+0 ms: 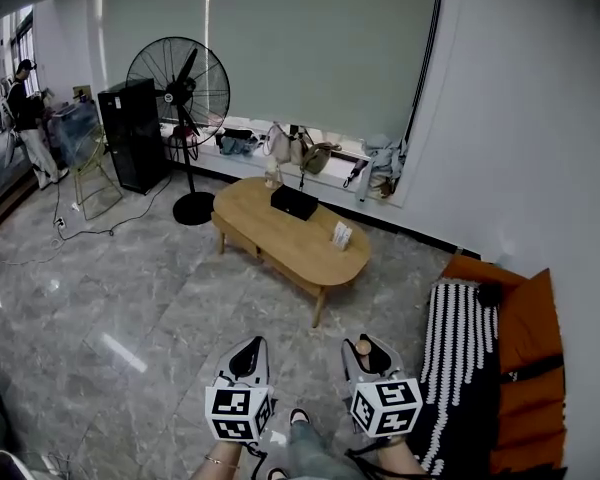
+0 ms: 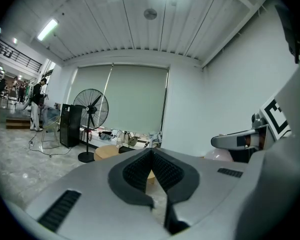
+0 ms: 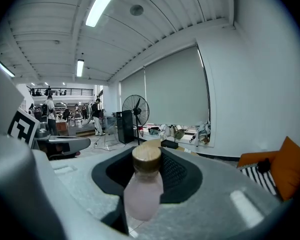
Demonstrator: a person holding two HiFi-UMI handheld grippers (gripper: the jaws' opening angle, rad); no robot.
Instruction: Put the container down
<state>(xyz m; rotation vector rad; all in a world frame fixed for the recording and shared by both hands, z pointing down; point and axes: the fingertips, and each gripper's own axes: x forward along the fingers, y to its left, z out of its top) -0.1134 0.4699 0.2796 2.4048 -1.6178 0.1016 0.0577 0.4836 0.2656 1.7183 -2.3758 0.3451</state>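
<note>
Your right claw [image 3: 147, 165] is clamped on the container [image 3: 142, 194], a pale pink bottle with a wooden lid [image 3: 147, 156]. The pads press on it just under the lid, and the rounded body hangs back toward your hand. Your left claw [image 2: 152, 156], just beside the right one on its left, has its jaws together with nothing between them.

The low oval tabletop [image 1: 280, 236] lies well ahead of both claws, and only hard floor [image 1: 130, 298] is below them. That is the main risk: if the jaws ease now, the container drops onto stone instead of wood.

The grip is high on a smooth, bulging shape, so a quick swing forward could let the body pivot or slide between the pads. The base would then arrive tilted and the container would likely topple on release.

A black box [image 1: 294, 202] sits ahead of the right claw near the tabletop's far edge, and a small white item lies nearer its right end. Aim for the bare wood between them, or the claw may knock one aside. The sofa [image 1: 525, 338] is close on the claw's right, so watch your elbow.
</note>
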